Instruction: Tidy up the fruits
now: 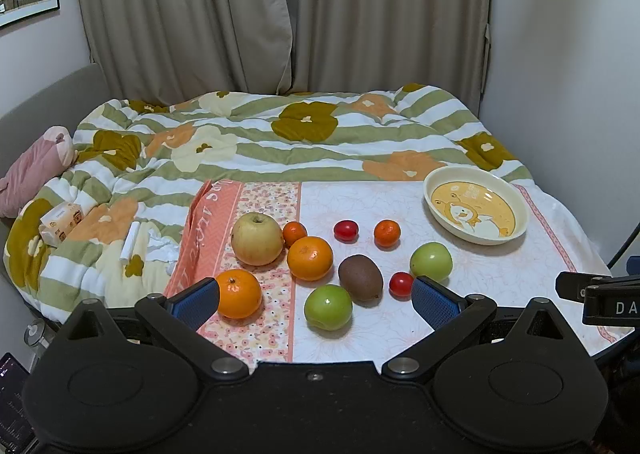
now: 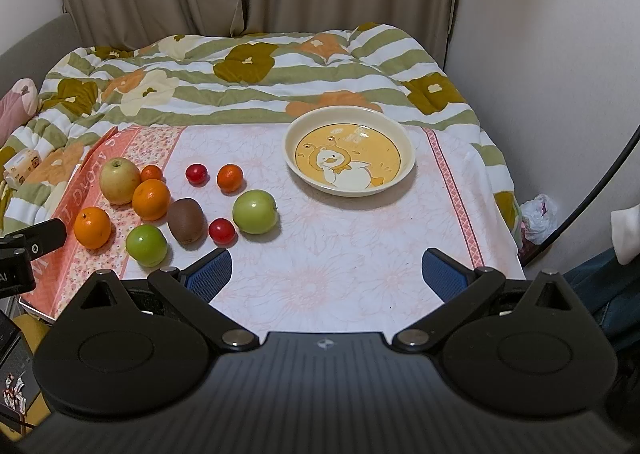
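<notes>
Fruit lies loose on a flowered tablecloth [image 2: 340, 254]: a yellow apple [image 1: 257, 239], two oranges [image 1: 310, 258] [image 1: 239, 293], two small tangerines [image 1: 387, 233] [image 1: 295, 233], a kiwi [image 1: 360, 280], two green apples [image 1: 328, 307] [image 1: 431, 261] and two cherry tomatoes [image 1: 345, 231] [image 1: 401, 285]. An empty cream plate [image 2: 404, 152] with a duck picture sits at the back right. My left gripper [image 1: 316, 300] hangs open over the near fruit, holding nothing. My right gripper [image 2: 326, 268] is open above bare cloth, right of the fruit and in front of the plate.
Behind the table lies a bed with a striped flowered quilt [image 1: 280, 134], a pink pillow [image 1: 36, 170], a tissue pack [image 1: 62, 222] and a white tube [image 1: 130, 240]. Curtains hang at the back and a wall stands at the right. A cable [image 2: 592, 194] runs down beside the table's right edge.
</notes>
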The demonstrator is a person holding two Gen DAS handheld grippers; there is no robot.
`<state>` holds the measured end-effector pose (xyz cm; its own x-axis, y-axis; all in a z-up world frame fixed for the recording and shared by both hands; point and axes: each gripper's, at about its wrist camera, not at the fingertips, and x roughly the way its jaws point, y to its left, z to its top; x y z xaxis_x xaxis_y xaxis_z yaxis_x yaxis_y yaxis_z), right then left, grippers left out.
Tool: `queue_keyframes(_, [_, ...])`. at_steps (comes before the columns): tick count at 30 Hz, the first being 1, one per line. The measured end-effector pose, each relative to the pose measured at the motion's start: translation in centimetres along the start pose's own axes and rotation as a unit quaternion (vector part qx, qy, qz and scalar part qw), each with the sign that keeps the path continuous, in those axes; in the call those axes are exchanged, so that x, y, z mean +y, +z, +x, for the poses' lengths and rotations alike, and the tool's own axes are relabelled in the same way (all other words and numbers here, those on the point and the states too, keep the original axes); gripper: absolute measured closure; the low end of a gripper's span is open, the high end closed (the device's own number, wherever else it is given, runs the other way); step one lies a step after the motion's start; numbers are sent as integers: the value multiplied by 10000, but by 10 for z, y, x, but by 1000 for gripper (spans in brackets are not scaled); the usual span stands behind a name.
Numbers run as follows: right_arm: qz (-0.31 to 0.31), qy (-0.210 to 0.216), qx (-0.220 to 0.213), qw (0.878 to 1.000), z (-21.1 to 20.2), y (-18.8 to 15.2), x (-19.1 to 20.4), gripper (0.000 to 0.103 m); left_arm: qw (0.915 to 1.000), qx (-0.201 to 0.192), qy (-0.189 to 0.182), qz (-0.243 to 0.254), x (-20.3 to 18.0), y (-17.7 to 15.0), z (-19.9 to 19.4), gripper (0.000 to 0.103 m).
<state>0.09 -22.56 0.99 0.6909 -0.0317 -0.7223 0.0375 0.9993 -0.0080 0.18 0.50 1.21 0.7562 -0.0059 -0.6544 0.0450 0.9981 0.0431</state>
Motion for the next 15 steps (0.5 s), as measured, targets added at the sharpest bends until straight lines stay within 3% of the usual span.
queue_keyframes(15, [46,-3,31,10000,-2,0,2,0,10000,83,-29,10,5,1,2,0])
